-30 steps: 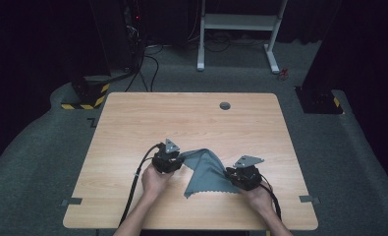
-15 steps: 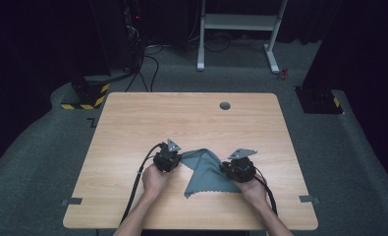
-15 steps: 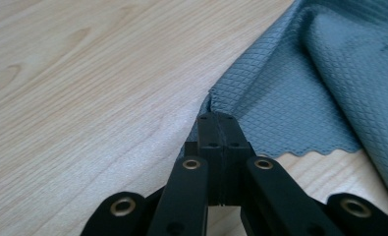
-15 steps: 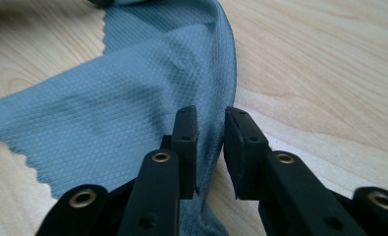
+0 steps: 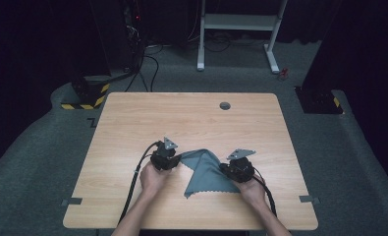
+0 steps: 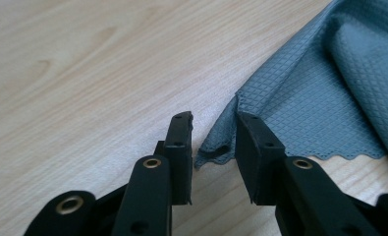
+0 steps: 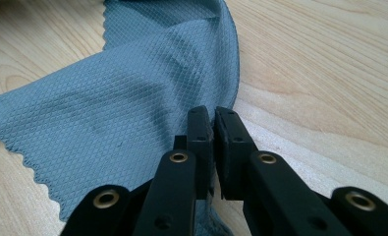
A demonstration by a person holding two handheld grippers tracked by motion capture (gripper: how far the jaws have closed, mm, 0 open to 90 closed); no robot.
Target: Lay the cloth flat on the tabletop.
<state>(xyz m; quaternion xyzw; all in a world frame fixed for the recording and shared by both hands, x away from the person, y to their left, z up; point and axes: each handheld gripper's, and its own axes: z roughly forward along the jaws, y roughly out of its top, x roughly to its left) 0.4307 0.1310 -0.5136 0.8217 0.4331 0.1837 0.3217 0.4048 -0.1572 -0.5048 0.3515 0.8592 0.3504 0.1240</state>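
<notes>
The step in hand appears to be folding or spreading the grey cloth (image 5: 204,169), which lies on the worktop (image 5: 132,123) in the lower middle of the high view, between the two grippers.

At the bottom of the high view, both forearms enter the frame and angle inward. The left hand (image 5: 152,178) holds the left gripper (image 5: 174,158) at the cloth's left corner. The right hand (image 5: 252,189) holds the right gripper (image 5: 226,169) at the cloth's right edge. Both grippers sit low, close to the worktop surface.

In the left gripper view, the jaws stand narrowly apart and have just been opening. The cloth's scalloped corner (image 6: 216,147) lies between them, and the pads do not press on it. In the right gripper view, the jaws have just been closing and stand almost together at the cloth's edge (image 7: 233,83), with fabric apparently pinched between the pads.

To do the step well:
- Seat the left corner fully between the pads before closing.
- Grip one layer only.
- Keep both grippers at equal height when lifting, so the cloth hangs without twisting.
- Avoid dragging the pads across the wood.

Farther up the frame, the worktop carries a small round port (image 5: 225,105).
</notes>
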